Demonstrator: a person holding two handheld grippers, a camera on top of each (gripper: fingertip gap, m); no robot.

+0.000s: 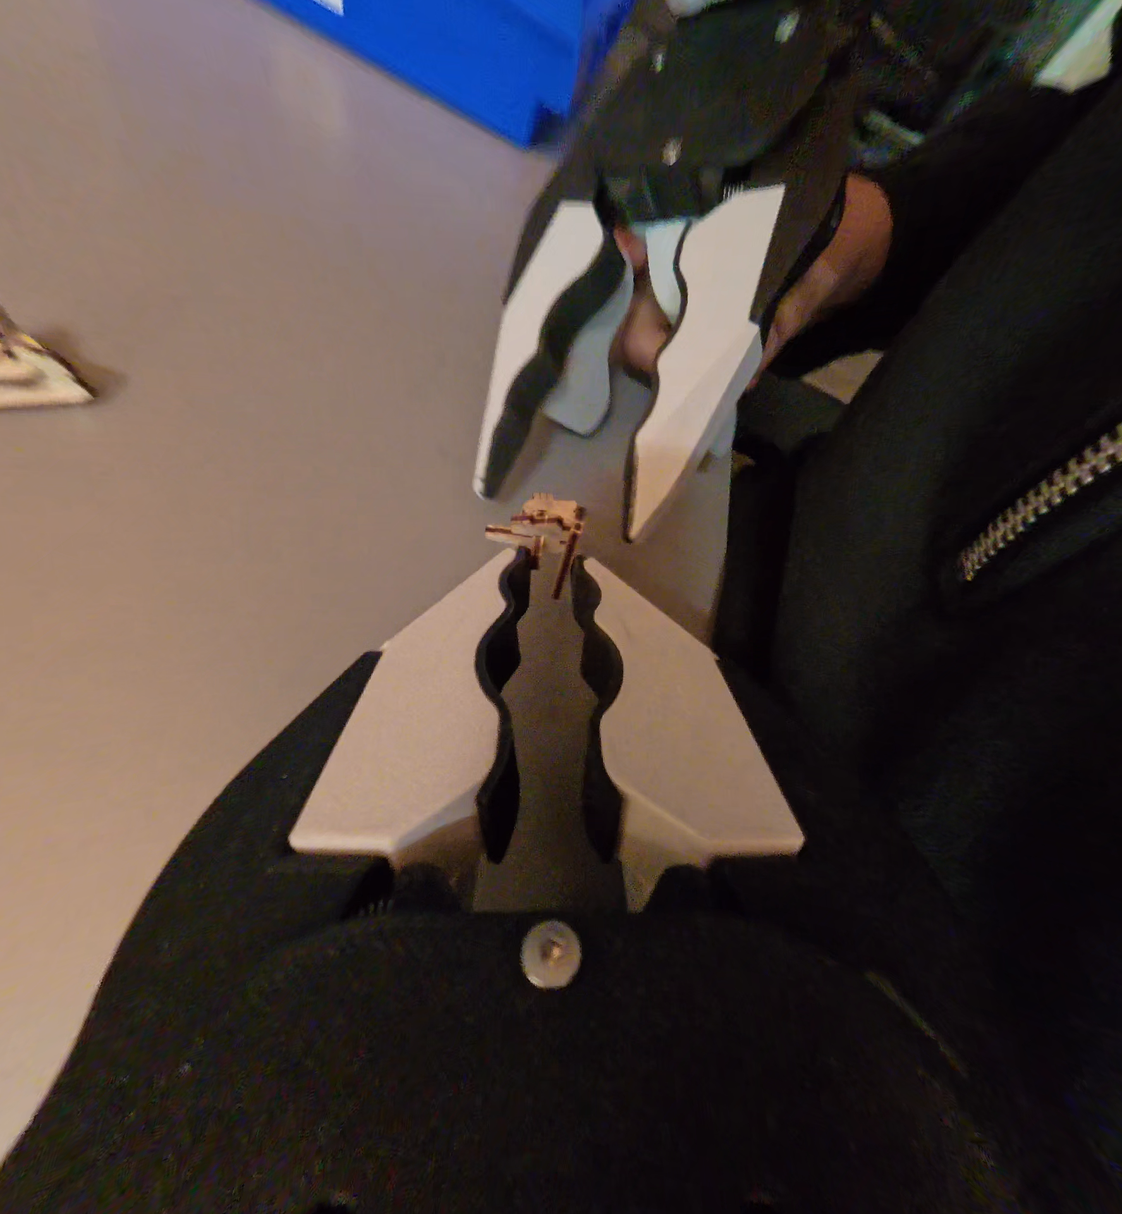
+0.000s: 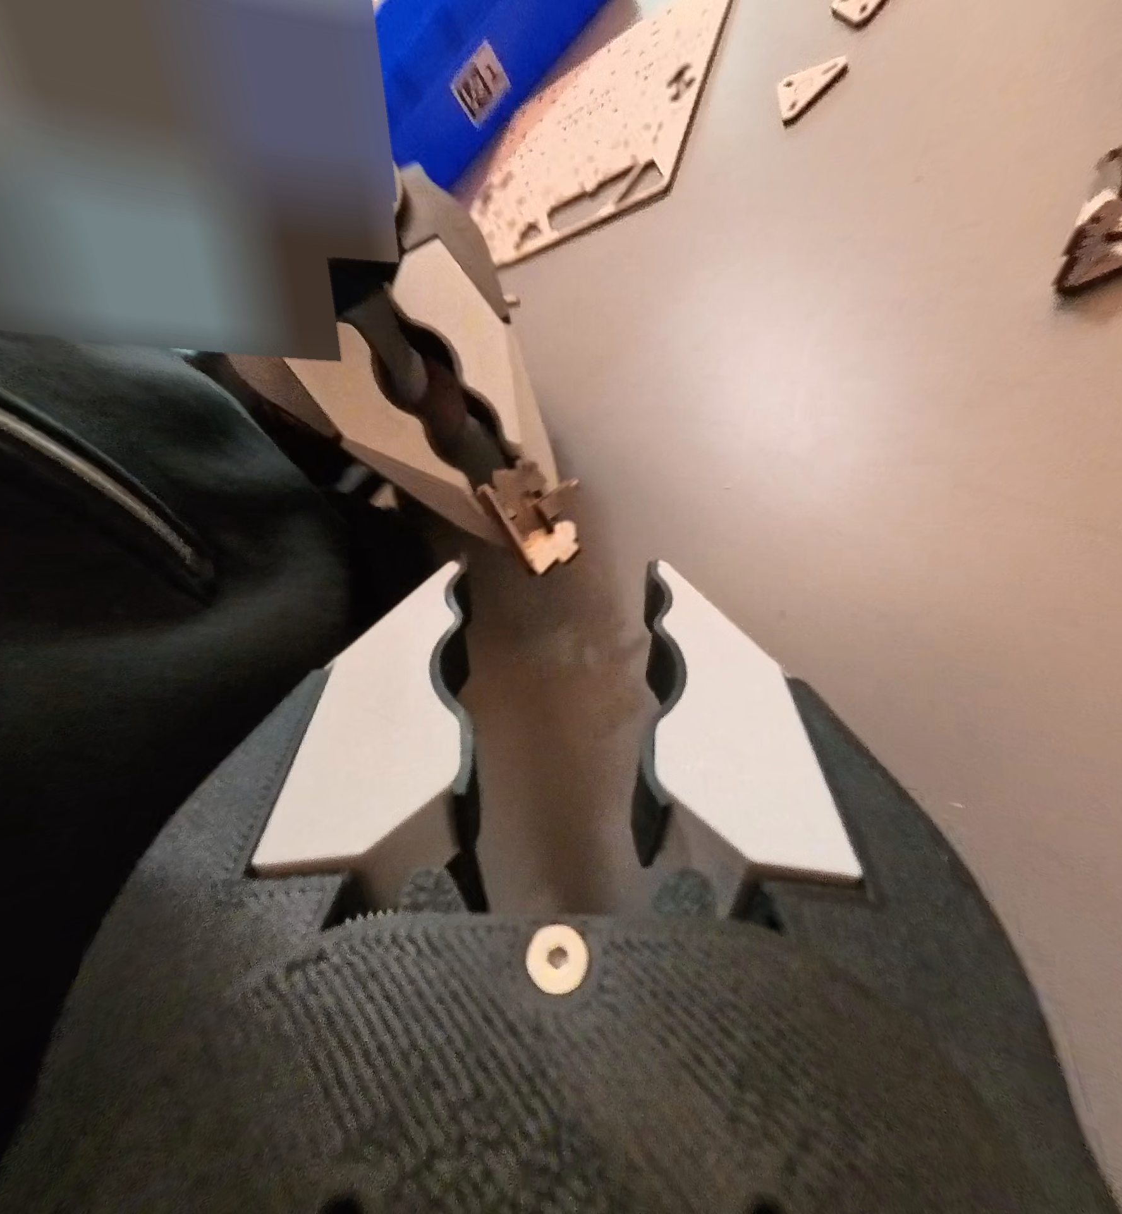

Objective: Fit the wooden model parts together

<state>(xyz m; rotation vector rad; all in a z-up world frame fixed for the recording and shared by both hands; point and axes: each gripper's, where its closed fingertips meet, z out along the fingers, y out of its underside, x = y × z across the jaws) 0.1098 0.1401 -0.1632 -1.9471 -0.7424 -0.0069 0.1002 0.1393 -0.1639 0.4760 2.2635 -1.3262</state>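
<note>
A plain grey tabletop (image 2: 873, 460) carries a blue bin (image 1: 479, 59) at its far edge, with a perforated wooden sheet (image 2: 610, 131) lying just beside the bin. The left gripper (image 1: 548, 558) is clenched on a small wooden assembly (image 1: 538, 529) of slotted pieces, held at its fingertips above the tabletop. The right gripper (image 2: 555, 578) is released, jaws wide apart with nothing between them, just beside the wooden assembly and not touching it. Loose wooden pieces (image 2: 811, 89) lie farther from the assembly, near the sheet.
</note>
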